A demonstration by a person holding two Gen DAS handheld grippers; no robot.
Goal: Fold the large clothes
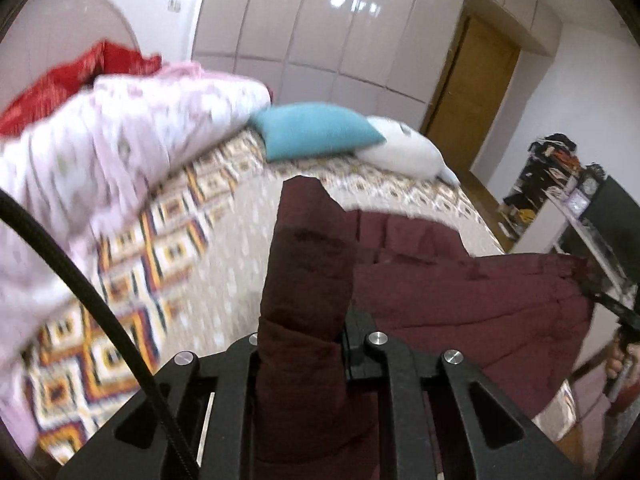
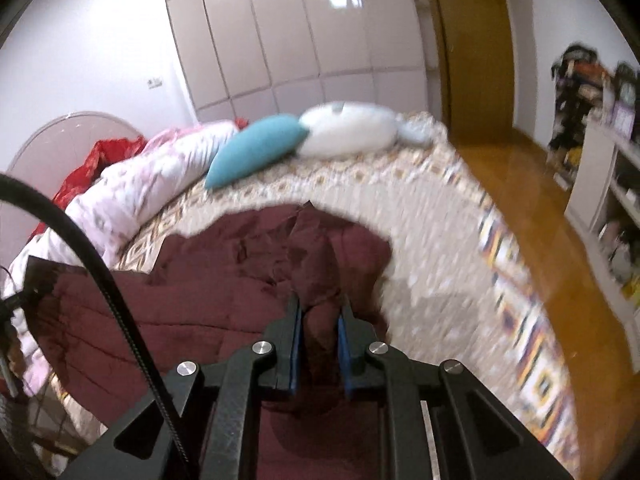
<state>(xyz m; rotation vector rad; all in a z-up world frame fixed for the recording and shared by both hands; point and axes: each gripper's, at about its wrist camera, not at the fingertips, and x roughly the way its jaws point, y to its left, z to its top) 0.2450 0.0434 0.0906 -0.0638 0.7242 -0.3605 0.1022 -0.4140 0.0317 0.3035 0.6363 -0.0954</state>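
Maroon garment [image 2: 224, 280] pinched by left gripper [image 1: 308, 320] and right gripper [image 2: 320, 316]; teal pillow [image 2: 256, 148], pink duvet [image 1: 120, 152] beyond.

Both wrist views close above bed [image 1: 224, 240] [image 2: 432, 264], facing wardrobe [image 1: 320, 32] [image 2: 280, 40], seemingly side by side

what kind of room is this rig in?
Almost certainly a home bedroom: a bed with a geometric-patterned cover, a teal cushion by a pink quilt, and glossy white floor-to-ceiling wardrobe doors.
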